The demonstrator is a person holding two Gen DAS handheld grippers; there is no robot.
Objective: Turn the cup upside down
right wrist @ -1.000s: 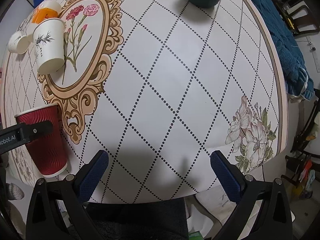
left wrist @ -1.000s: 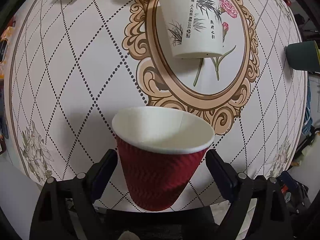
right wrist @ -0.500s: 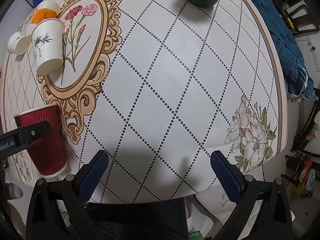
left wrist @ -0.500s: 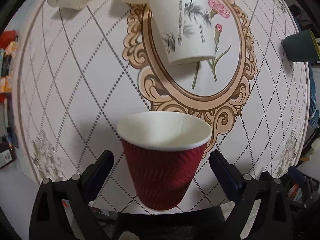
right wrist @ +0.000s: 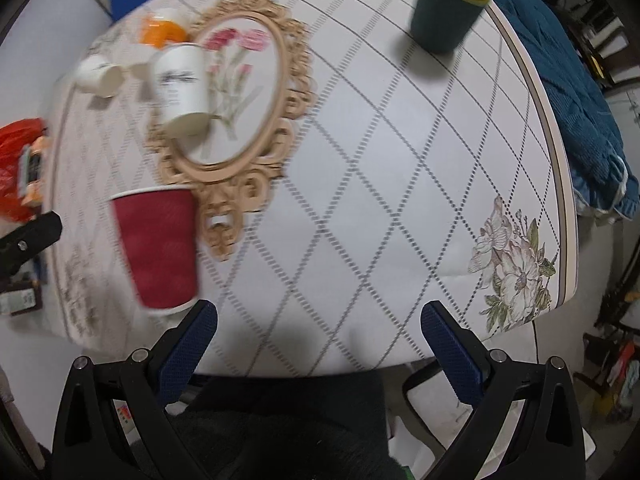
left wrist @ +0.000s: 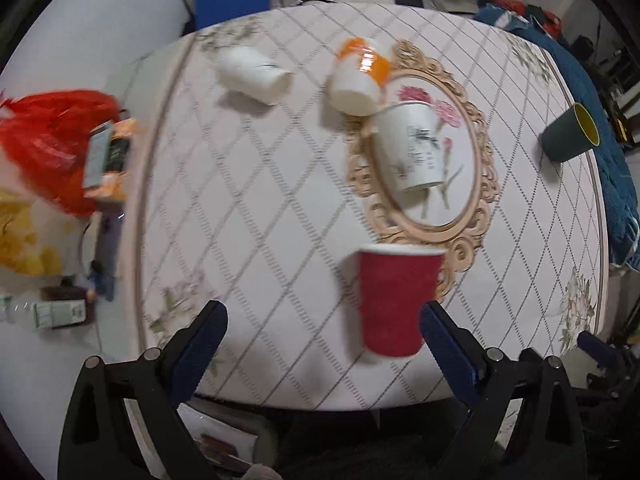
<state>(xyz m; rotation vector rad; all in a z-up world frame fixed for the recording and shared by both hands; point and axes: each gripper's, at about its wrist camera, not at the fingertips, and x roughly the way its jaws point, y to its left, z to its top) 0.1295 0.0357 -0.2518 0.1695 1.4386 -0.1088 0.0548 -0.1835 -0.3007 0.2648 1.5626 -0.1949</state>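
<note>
Presently the red cup [left wrist: 394, 300] stands upright, mouth up, on the desk [left wrist: 256, 208] near its front edge, just below the ornate oval frame printed on the cloth. Both views are motion-blurred. The left hand-held gripper [left wrist: 322, 328] is spread wide and holds nothing; the cup sits between its fingers but close to the right one, and contact cannot be judged through the blur. The right hand-held gripper [right wrist: 318, 326] is likewise spread wide and empty, with the cup just off its left finger [right wrist: 188, 344] in that view. A white printed cup [left wrist: 412, 146] stands inverted inside the oval frame. An orange-and-white cup [left wrist: 358, 78] and a small white cup [left wrist: 254, 74] lie on their sides toward the far side. A dark green cup [right wrist: 446, 8] with a yellow interior stands upright near the desk's right edge. A red bag [left wrist: 48, 140] lies off the desk to the left.
</note>
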